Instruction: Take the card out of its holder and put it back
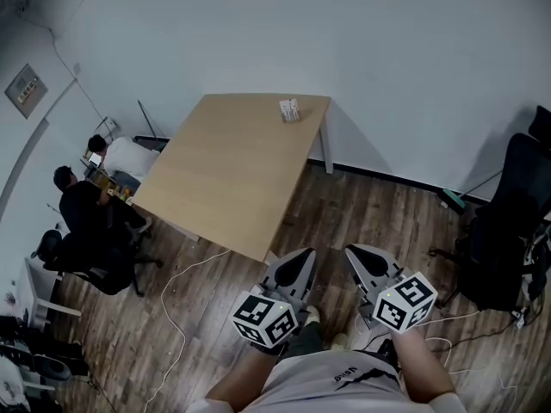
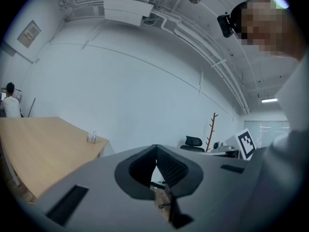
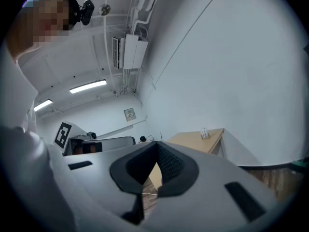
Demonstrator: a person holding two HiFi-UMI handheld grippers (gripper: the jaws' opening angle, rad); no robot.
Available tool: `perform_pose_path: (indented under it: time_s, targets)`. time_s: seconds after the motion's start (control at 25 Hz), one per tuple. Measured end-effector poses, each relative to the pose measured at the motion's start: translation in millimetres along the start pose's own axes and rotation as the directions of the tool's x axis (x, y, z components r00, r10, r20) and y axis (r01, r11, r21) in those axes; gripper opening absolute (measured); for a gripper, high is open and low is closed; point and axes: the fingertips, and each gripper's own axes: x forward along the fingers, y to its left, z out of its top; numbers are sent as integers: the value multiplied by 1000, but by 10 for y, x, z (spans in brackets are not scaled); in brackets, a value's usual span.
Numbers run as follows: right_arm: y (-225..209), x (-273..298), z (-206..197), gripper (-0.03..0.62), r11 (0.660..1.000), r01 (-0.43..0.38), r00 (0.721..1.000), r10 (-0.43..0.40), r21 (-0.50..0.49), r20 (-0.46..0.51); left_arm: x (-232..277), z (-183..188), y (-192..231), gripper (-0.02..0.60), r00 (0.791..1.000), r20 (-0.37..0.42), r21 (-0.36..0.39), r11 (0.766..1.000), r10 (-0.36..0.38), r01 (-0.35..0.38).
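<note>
The card holder with its card (image 1: 289,109) stands upright near the far right corner of the wooden table (image 1: 232,175). It shows small and distant in the left gripper view (image 2: 91,137) and in the right gripper view (image 3: 204,134). My left gripper (image 1: 298,264) and right gripper (image 1: 362,255) hang low over the wood floor, close to my body and well short of the table. Both are shut, their tips meeting, with nothing between them. The left gripper (image 2: 156,148) and right gripper (image 3: 157,144) point upward toward the wall.
Two people (image 1: 95,205) sit at a desk left of the table. A black office chair (image 1: 508,222) stands at the right. White cables (image 1: 172,317) trail over the floor. A coat stand (image 2: 211,129) rises by the far wall.
</note>
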Motion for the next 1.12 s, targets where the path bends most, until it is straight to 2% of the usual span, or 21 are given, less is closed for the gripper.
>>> perform_pose_path:
  time_s: [0.2,0.4,0.88,1.12]
  targets:
    - [-242,187,29,11,1000,-2,1000,2,3,-2,301,5,129,12,1000,-8,5,1000,-18,18]
    - [-552,547,77,11,1000,14,1000,-15,-6,-21,705,78,442,12,999,1,11,999,-38,38]
    - [-1344,2227,374,11,1000,-11,998,12,9,-58,1833,531,1874,12,998,-24,30,997,-63,64]
    - [-1600,2879,450,11,1000,-13,997,14,9,-81,2183,742,2448,12,998,-21,19,998,-55,55]
